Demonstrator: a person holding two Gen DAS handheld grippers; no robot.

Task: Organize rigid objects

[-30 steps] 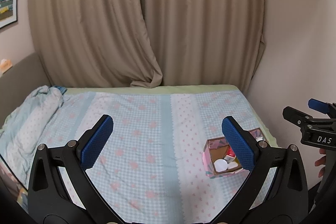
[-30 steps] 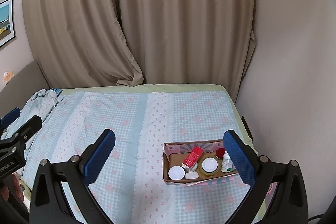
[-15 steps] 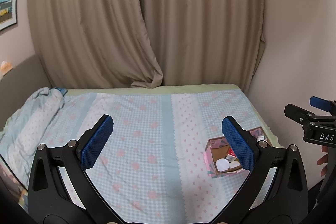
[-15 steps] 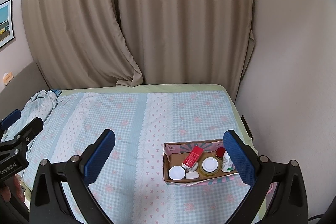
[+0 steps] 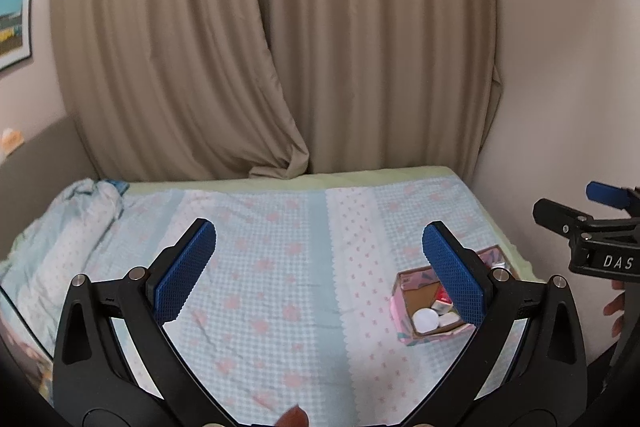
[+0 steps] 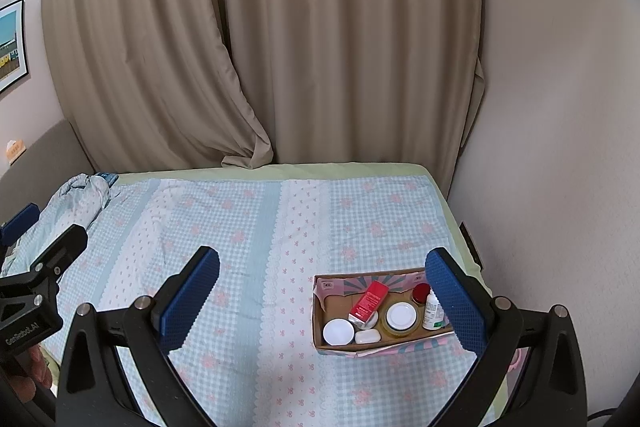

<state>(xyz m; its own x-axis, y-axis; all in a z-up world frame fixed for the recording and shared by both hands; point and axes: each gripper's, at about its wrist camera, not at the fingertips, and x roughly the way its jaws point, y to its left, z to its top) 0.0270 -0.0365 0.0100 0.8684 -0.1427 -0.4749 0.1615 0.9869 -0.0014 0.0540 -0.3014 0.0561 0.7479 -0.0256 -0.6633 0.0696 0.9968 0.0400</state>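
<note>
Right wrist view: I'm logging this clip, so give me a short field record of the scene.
surface: bed with checked sheet
box: cardboard box, open top, near the bed's right edge
box contents: red carton, white lid, jar, small bottle
left gripper: open, empty
right gripper: open, empty, above the bed
backdrop: beige curtains

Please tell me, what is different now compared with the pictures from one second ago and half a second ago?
Almost nothing changed. Only the views drifted very slightly; nothing was taken or released. The left gripper and the right gripper remain open and empty above the bed. The cardboard box and the red carton, jars and bottles inside it lie as before.
</note>
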